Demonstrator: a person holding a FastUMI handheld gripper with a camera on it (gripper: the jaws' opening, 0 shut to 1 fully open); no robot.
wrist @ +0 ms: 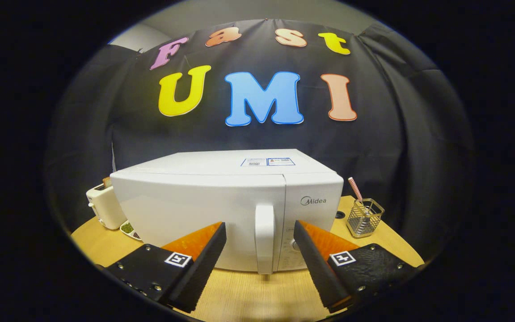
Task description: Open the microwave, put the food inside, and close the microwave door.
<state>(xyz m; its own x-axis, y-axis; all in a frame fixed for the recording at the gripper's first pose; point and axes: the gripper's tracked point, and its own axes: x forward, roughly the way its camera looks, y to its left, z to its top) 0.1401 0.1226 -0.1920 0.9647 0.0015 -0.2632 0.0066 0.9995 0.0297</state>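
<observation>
We see our tongs [259, 230] released, fingers spread either side of the microwave handle [264, 238], an upright white bar at twelve o'clock, untouched. The boxy, glossy microwave [195, 210] faces us, door shut, on the wooden worktop [248, 295]. At ten o'clock: a white toaster [103, 205] and a dish [128, 229]. At two o'clock: a wire holder [365, 218] with a straw [355, 188].

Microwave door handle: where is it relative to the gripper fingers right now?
In the gripper view, the handle stands upright on the closed microwave, just ahead of the open gripper, between its spread fingers, not yet touched.
</observation>
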